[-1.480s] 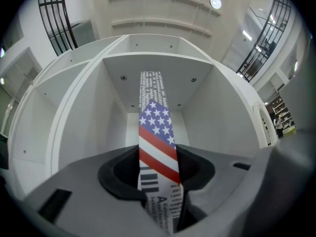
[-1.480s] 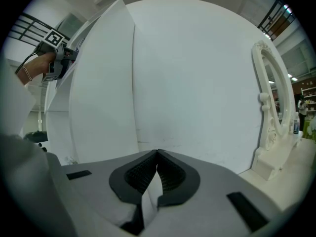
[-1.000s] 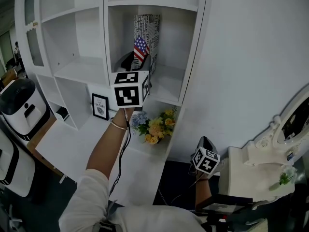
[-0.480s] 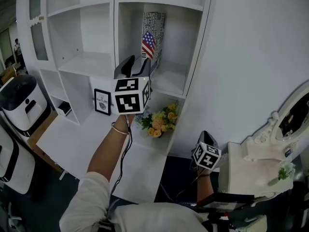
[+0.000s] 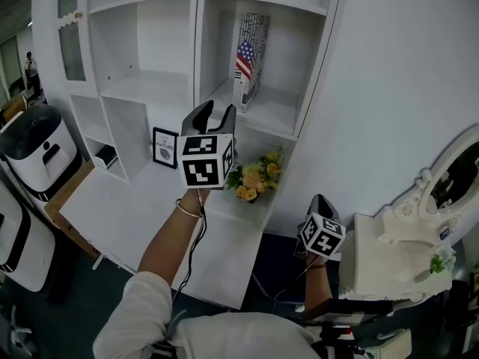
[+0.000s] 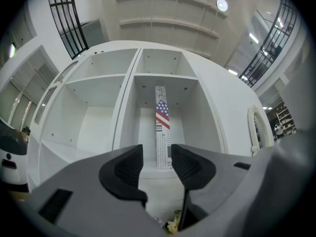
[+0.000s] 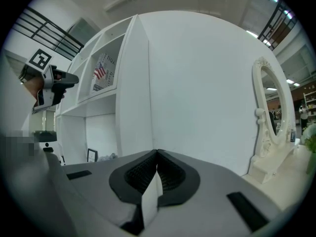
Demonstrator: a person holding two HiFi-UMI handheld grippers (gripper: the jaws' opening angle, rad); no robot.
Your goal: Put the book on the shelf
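Before the book (image 5: 250, 51), the raised left gripper (image 5: 217, 111) gapes.

Dim, overhead-lit, fisheye-warped edges

I see the book (image 5: 251, 57) standing upright on its bottom edge in the shelf (image 5: 196, 47), inside the right-hand compartment of the upper tier. Its cover is white and crowded with black lettering, with a stars-and-stripes flag printed across the upper half. From my left gripper view the book (image 6: 162, 127) shows me its narrow face, roughly midway between the compartment's two side walls and set back from the front edge of the board it stands on. I can't tell whether it touches the back wall. The shelf (image 6: 129, 85) is plain white, split by a vertical divider, and nothing else shares that compartment's board with the book.
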